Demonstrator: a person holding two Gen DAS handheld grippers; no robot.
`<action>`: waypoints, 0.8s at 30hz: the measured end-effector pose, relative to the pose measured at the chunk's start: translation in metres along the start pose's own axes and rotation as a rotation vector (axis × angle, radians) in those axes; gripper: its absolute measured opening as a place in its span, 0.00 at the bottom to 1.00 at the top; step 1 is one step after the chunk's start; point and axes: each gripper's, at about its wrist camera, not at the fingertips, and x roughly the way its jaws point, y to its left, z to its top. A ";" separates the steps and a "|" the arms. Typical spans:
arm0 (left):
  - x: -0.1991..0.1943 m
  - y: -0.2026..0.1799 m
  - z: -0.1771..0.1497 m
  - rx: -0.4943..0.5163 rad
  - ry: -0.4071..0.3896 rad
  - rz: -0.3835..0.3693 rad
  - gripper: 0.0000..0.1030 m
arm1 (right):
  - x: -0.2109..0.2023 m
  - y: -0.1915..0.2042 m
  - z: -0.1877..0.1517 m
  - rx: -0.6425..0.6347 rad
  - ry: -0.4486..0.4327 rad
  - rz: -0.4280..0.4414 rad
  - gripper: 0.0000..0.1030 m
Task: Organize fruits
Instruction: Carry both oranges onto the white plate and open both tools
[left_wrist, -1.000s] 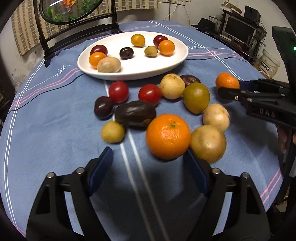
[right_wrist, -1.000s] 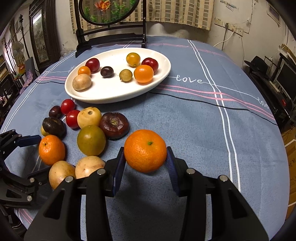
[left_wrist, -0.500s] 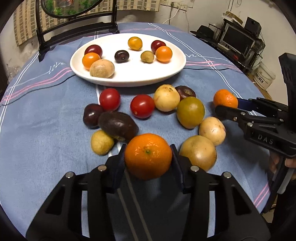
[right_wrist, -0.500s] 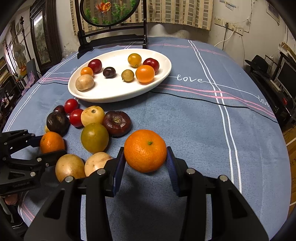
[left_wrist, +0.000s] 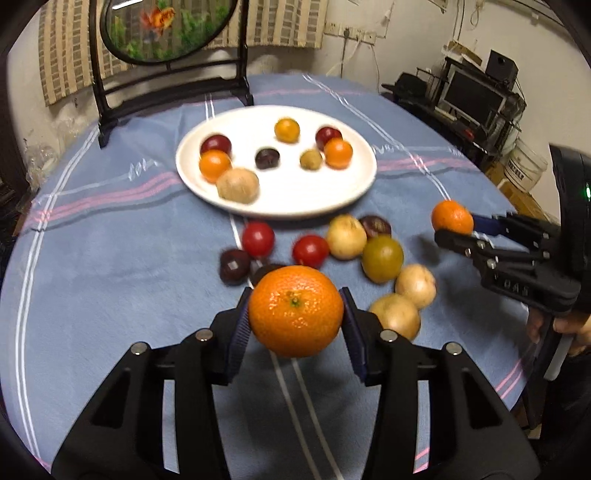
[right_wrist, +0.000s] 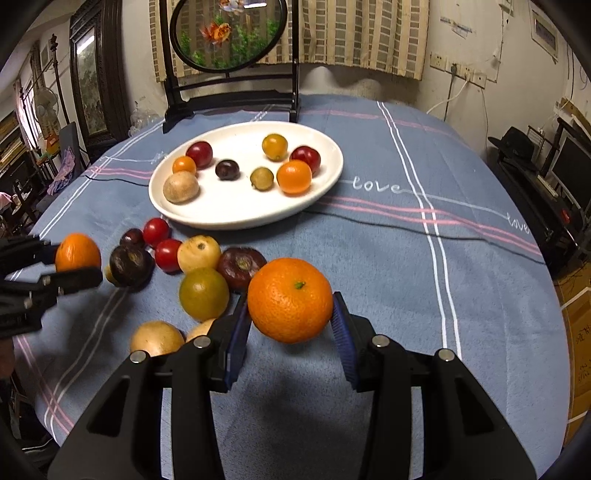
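Two tools | L tool (left_wrist: 295, 325) clamps orange (left_wrist: 295, 311) | R tool (right_wrist: 290, 323) clamps 2nd orange (right_wrist: 290, 300)

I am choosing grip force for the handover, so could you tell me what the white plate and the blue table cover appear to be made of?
White plate: probably glazed ceramic, possibly melamine; smooth and glossy with a soft sheen along the rim. Table cover: soft napped fabric, like fleece or flannel; matte, fuzzy surface with woven stripes.

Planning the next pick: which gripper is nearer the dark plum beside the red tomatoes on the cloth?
Left. The left gripper, gripping an orange, is just short of the dark plum; the right gripper is across the loose fruit.
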 end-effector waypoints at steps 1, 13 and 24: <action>-0.001 0.001 0.006 -0.004 -0.004 0.000 0.45 | -0.002 0.001 0.003 -0.005 -0.010 0.004 0.42; 0.027 0.016 0.098 -0.035 -0.057 0.061 0.45 | 0.018 0.024 0.072 -0.142 -0.111 0.021 0.42; 0.112 0.047 0.154 -0.144 0.033 0.121 0.45 | 0.101 0.031 0.126 -0.180 -0.058 -0.017 0.42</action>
